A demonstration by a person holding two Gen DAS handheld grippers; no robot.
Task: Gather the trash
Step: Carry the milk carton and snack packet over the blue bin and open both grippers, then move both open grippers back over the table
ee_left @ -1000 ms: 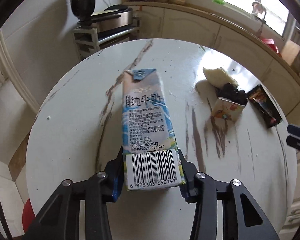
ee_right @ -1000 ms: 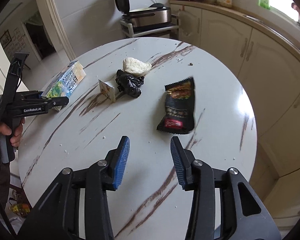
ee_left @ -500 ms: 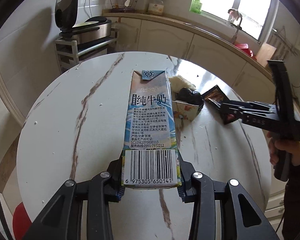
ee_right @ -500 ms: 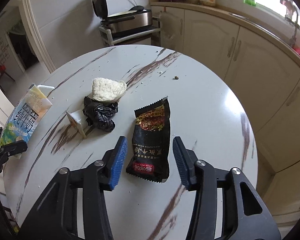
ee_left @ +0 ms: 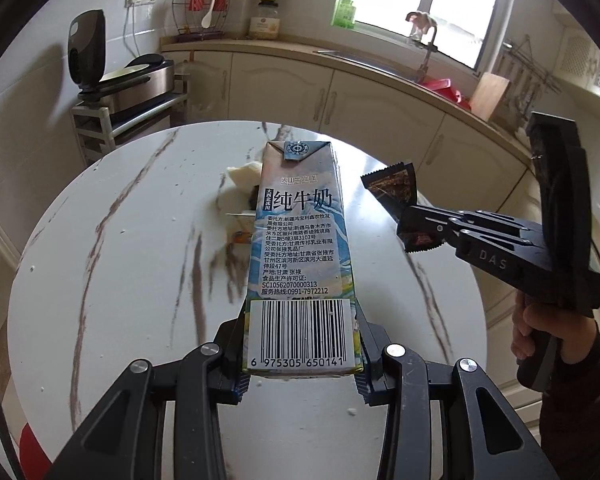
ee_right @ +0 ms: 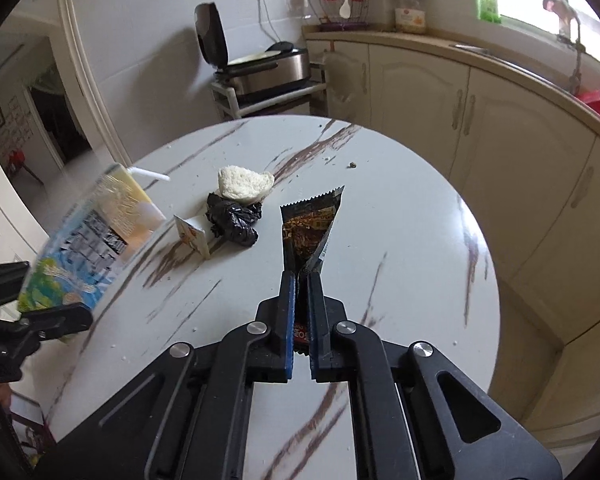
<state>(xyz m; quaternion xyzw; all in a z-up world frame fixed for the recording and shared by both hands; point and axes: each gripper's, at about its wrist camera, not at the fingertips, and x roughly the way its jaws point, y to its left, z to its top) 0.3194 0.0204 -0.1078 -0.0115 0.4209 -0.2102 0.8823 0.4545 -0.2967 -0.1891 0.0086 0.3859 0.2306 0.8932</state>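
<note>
Left gripper [ee_left: 302, 354] pinches a tall blue-and-white milk carton [ee_left: 300, 264] above the round marble tabletop [ee_left: 140, 248]; the carton hides most of the scraps behind it. Right gripper [ee_right: 302, 312], pointing forward and level, is pressed on a dark crinkled snack wrapper [ee_right: 308, 228], lower end hidden; crumpled black bag [ee_right: 232, 220] lies beyond.

Both hand-held grippers [ee_left: 300, 354] [ee_right: 302, 312] clamped, raised

The milk carton [ee_left: 300, 264] reads 纯牛奶 in large characters under a smaller 天山牛咩咩 logo, then lines of fine Chinese print, the code SC10562070000313 and the hotline 0991-7972212; its barcode carries 6 975305 650141. The right gripper [ee_left: 410, 226], seen from the left wrist camera, has DAS printed on its side
</note>
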